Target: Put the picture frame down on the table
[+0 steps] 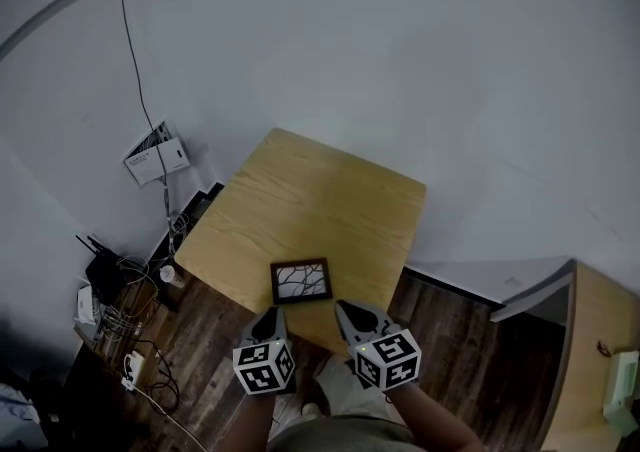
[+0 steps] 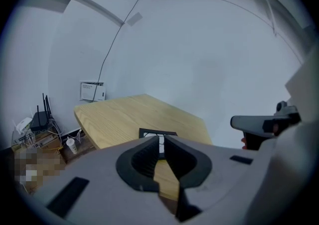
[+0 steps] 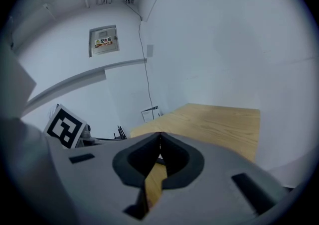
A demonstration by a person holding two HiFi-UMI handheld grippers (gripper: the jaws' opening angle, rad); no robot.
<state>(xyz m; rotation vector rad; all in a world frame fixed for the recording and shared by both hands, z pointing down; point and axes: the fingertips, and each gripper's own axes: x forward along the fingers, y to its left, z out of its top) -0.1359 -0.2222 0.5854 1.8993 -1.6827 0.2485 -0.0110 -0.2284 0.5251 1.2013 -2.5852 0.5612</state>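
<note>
A small dark picture frame (image 1: pixel 301 281) with a pale branching picture lies flat on the light wooden table (image 1: pixel 310 195), close to its near edge. My left gripper (image 1: pixel 268 318) hovers just off that edge, a little left of the frame, jaws shut on nothing. My right gripper (image 1: pixel 350 312) is level with it, just right of the frame, also shut and empty. In the left gripper view the frame (image 2: pixel 148 132) peeks out right beyond the closed jaw tips (image 2: pixel 160 137). In the right gripper view the table (image 3: pixel 219 122) stretches ahead of the closed tips (image 3: pixel 159 134).
A white wall runs behind the table. On the dark wood floor at the left are a tangle of cables, a router (image 1: pixel 103 265) and a paper cup (image 1: pixel 169 275). A second wooden unit (image 1: pixel 600 340) stands at the right.
</note>
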